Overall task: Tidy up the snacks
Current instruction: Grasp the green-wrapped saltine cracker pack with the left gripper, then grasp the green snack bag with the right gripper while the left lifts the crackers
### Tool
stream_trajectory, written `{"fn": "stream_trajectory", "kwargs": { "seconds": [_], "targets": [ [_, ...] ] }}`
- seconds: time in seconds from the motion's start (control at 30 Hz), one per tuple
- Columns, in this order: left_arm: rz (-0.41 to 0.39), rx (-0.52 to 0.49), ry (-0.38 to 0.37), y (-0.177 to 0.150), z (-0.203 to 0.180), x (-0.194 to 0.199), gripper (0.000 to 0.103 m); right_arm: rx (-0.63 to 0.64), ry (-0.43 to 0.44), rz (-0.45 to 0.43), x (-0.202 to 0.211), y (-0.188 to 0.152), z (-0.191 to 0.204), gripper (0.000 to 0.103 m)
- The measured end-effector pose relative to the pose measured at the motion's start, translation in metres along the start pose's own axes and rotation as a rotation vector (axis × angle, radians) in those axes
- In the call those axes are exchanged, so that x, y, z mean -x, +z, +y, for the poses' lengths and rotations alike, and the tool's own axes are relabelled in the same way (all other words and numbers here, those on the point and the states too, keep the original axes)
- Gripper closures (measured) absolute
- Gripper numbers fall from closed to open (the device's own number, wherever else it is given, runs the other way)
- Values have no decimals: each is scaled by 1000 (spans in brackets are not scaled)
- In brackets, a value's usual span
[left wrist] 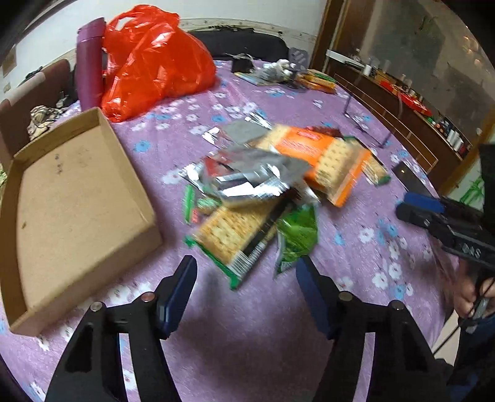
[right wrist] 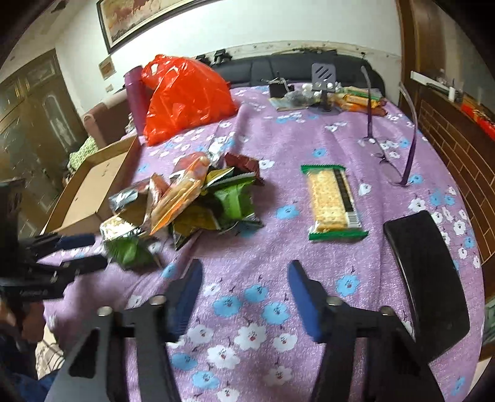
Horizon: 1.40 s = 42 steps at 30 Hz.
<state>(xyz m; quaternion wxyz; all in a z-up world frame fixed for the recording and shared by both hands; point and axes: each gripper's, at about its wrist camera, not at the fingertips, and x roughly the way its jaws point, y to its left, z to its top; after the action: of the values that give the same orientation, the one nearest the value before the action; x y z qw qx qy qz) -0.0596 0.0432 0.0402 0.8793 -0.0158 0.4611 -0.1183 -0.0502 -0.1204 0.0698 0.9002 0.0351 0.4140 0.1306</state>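
My left gripper (left wrist: pixel 246 280) hangs with its jaws apart and nothing between them, just near of the snack pile (left wrist: pixel 263 182), and the empty box (left wrist: pixel 77 198) sits left of the pile with its wall close by. My right gripper (right wrist: pixel 244 284) is also apart and empty over bare purple cloth (right wrist: pixel 263 309). One cracker pack (right wrist: pixel 334 201) lies alone farther off, and a black phone (right wrist: pixel 430 278) lies right near the table edge.

walls: white, framed painting (right wrist: pixel 148 18) far left | table: purple floral cloth (right wrist: pixel 278 247) | far: dark sofa (right wrist: pixel 294 69) behind table | left: dark wood cabinet (right wrist: pixel 34 102) | right: brown sideboard (left wrist: pixel 402 102) with small items | light: soft daylight
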Motion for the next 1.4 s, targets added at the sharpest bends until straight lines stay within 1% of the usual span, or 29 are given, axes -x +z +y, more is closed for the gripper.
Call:
{"fn": "stream_trajectory", "kwargs": {
  "seconds": [0.03,0.1,0.17,0.23,0.3,0.37,0.5,0.6,0.73,0.8,0.83,0.87,0.9,0.97,1.03,1.2,1.3,1.4],
  "targets": [
    [-13,-3,-1,4,2,2,40,-2,6,-10,2,-1,0,45],
    [-6,-14,21,12,6,-2,44,5,48,-40,9,1,4,45],
    [-2,-43,28,17,6,-7,45,15,51,-66,15,2,8,45],
    [12,-71,80,22,4,-17,45,23,61,-75,16,3,10,45],
    [35,-105,63,26,0,-26,46,9,67,-67,14,4,9,45],
    [46,-134,84,28,-9,-34,47,-5,75,-50,12,4,6,45],
    [57,-216,62,21,-34,-37,49,-40,68,-40,10,5,-3,45],
    [54,-250,65,17,-41,-35,49,-47,60,-40,10,7,-7,45],
    [88,-202,65,25,-27,-48,49,-56,73,-34,8,7,-8,45],
    [88,-197,66,26,-27,-53,49,-60,84,-31,6,8,-7,45],
    [90,-185,65,26,-27,-55,55,-62,86,-31,5,7,-7,45],
    [93,-178,53,25,-27,-55,58,-65,89,-29,5,7,-7,45],
    [86,-172,49,23,-28,-54,58,-67,98,-23,4,8,-6,45],
    [77,-161,50,18,-27,-49,58,-63,108,-17,3,7,-4,45],
    [69,-127,19,13,-21,-42,58,-49,119,-12,3,7,0,45],
    [32,-73,-38,4,-8,-13,58,12,200,12,-3,10,20,45],
    [0,-62,-27,1,-2,2,58,43,266,46,-15,14,35,45],
    [-27,-30,-27,2,6,13,58,97,261,68,-30,18,52,45]
  ]
}}
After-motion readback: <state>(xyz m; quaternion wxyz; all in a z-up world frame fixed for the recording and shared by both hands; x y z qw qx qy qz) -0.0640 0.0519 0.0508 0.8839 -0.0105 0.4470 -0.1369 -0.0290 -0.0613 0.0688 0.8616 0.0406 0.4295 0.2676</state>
